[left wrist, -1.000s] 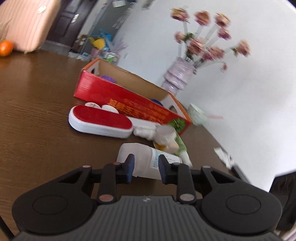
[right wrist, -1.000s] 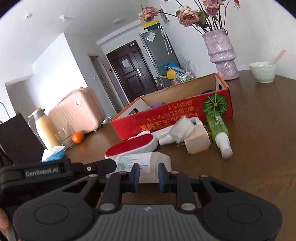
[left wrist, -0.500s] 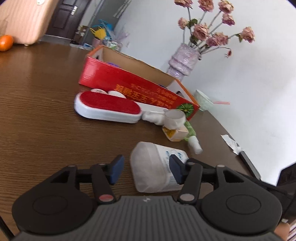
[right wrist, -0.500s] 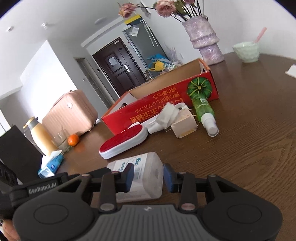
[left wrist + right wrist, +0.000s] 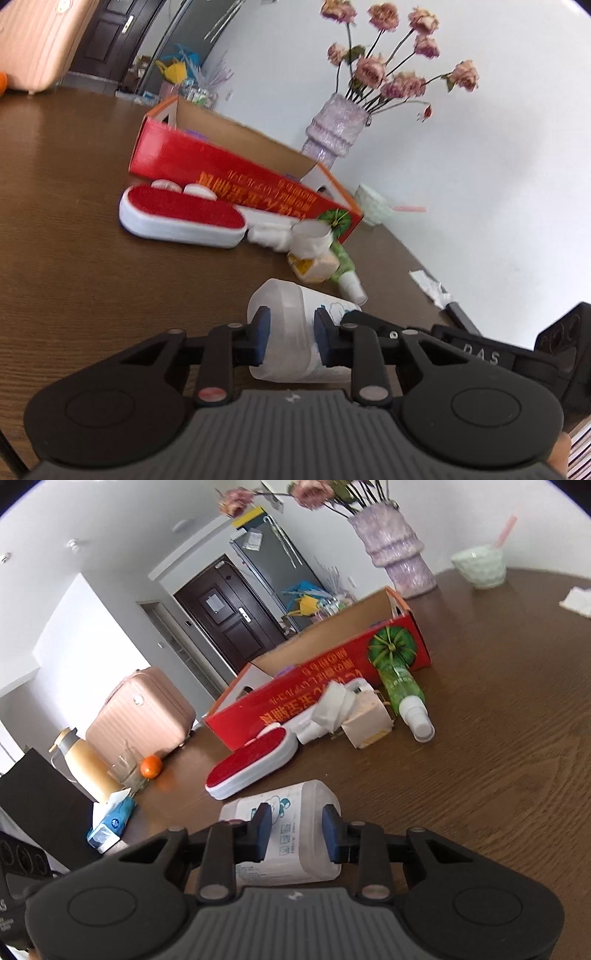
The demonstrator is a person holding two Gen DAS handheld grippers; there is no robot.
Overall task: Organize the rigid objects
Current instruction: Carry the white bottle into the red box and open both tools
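On the worktop (image 5: 74, 258), near the red box (image 5: 236, 173), lies a translucent white bottle (image 5: 291, 325) with a printed label. The left claw (image 5: 290, 332) and right claw (image 5: 297, 829) each pinch it from opposite ends. Its smooth round sides could slip if the two pulls disagree.

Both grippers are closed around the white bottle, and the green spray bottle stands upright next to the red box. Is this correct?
Not quite. The green spray bottle lies on its side on the table, its base toward the red box, as the right wrist view shows. The rest holds: the left gripper and the right gripper both clasp the white bottle.
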